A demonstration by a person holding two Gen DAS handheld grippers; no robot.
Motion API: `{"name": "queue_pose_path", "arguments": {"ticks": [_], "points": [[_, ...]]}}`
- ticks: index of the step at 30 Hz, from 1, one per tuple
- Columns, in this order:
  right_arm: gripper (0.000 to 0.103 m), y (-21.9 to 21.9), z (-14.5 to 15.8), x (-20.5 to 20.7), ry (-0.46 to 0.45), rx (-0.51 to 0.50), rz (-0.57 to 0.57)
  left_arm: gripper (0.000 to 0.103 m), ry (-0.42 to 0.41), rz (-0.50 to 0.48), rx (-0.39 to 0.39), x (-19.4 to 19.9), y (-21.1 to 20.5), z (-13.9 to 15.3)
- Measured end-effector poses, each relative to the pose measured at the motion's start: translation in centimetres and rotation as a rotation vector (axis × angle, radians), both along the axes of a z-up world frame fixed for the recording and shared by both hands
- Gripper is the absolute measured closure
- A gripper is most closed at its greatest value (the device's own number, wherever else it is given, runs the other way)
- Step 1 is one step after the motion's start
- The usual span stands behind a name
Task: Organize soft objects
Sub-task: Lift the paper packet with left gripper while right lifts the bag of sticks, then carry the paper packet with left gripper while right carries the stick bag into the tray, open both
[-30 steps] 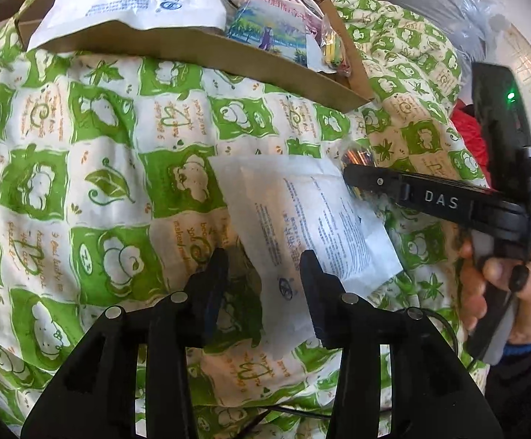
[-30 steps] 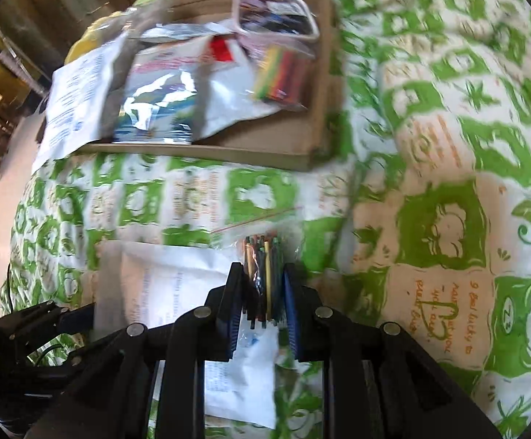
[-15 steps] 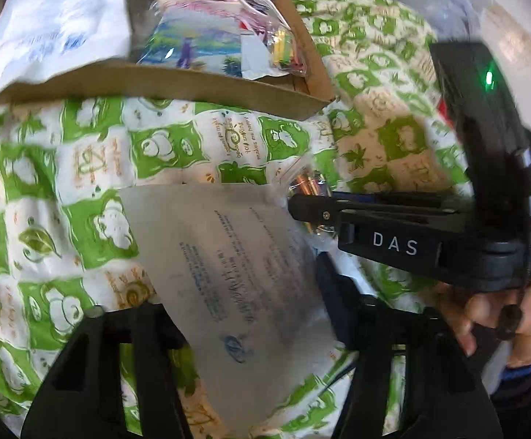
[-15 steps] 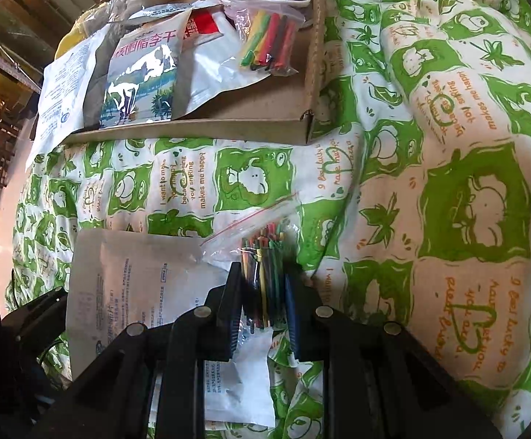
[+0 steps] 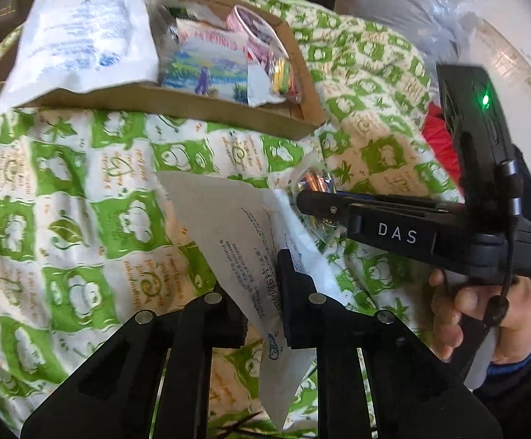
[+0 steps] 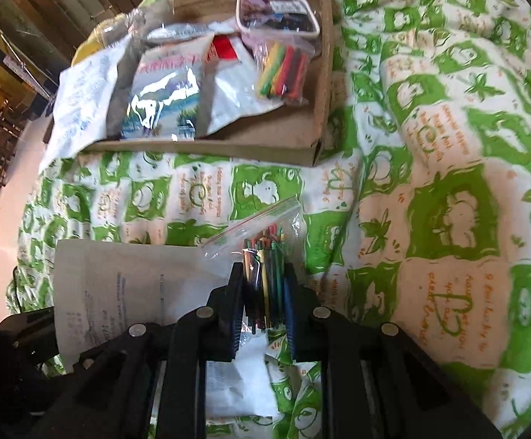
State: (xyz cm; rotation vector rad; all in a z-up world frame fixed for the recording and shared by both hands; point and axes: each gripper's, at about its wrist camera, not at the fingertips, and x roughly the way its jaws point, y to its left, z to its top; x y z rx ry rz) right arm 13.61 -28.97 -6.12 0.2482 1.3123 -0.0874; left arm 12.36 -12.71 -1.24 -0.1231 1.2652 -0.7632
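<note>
Bed quilt [image 6: 448,139] | cardboard tray [image 6: 316,84] ahead at far edge | left gripper [image 5: 262,292] jaws just closed, clamping white packet [image 5: 229,226] | right gripper [image 6: 262,292] clamping stick bag [image 6: 262,252], nearer tray

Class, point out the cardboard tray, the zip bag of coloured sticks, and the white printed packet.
cardboard tray [image 6: 265,148], right wrist view, front wall.
zip bag of coloured sticks [image 6: 265,256], right wrist view, stick bundle.
white printed packet [image 5: 236,226], left wrist view, printed face.
</note>
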Motion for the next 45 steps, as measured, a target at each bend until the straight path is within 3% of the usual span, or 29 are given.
{"name": "queue_pose_path", "arguments": {"ticks": [6,22,32,45], "points": [[0.085,0.0,1.2,-0.3,-0.022,0.005,-0.009,0.091,-0.043,0.023,0.014,0.2,0.5,1.6],[0.085,0.5,4.6,-0.8,-0.054,-0.003,0.018,0.093,-0.258,0.009,0.164,-1.2,0.1,5.6],[0.085,-0.1,5.9,-0.9,-0.066,-0.013,0.021,0.093,-0.299,-0.003,0.199,-1.1,-0.3,6.3],[0.085,-0.2,6.9,-0.2,-0.078,-0.031,0.029,0.093,-0.324,0.017,0.172,0.7,0.0,8.3]]}}
